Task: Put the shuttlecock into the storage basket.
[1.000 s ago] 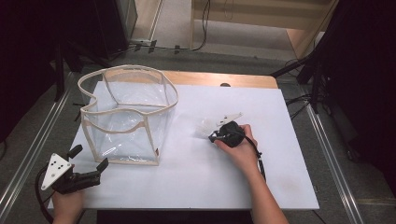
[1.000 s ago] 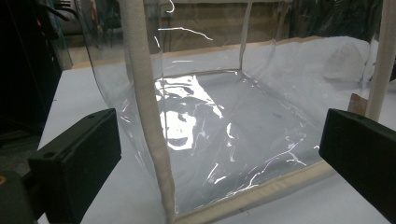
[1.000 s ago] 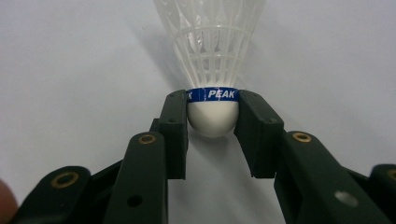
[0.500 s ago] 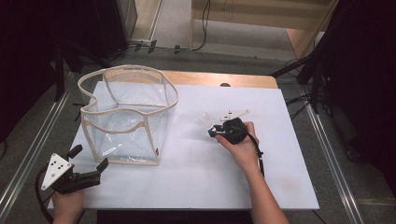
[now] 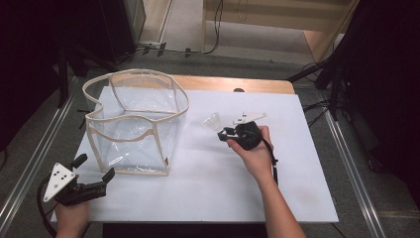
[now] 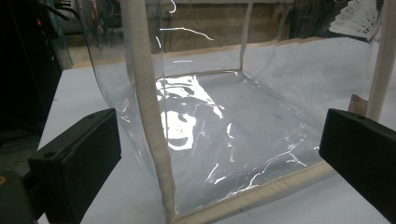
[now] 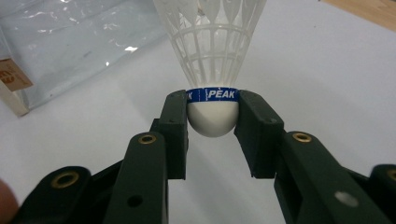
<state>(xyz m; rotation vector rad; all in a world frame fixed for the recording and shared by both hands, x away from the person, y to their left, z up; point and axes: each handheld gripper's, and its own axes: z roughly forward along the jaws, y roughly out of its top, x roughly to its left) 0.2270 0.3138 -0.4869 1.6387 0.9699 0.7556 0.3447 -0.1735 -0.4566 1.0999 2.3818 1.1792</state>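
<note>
A white plastic shuttlecock (image 7: 212, 70) with a blue band sits by its round cork between the jaws of my right gripper (image 7: 212, 119), which is shut on it. From above, the shuttlecock (image 5: 214, 122) hangs a little over the white table to the right of a clear plastic bag (image 5: 133, 124) with cream trim, its skirt pointing toward the bag. My right gripper (image 5: 225, 133) is held in a hand at mid-table. My left gripper (image 5: 94, 168) stands open near the front left corner, just in front of the bag (image 6: 224, 116), with nothing between its jaws.
The white table top (image 5: 297, 163) has bare room right of and in front of the bag. A wooden strip (image 5: 237, 84) runs along its far edge. Metal rails (image 5: 346, 163) flank both sides. The bag stands upright with its mouth open.
My right gripper has lifted the shuttlecock off the table and carried it slightly toward the bag. The left gripper has stayed put.
</note>
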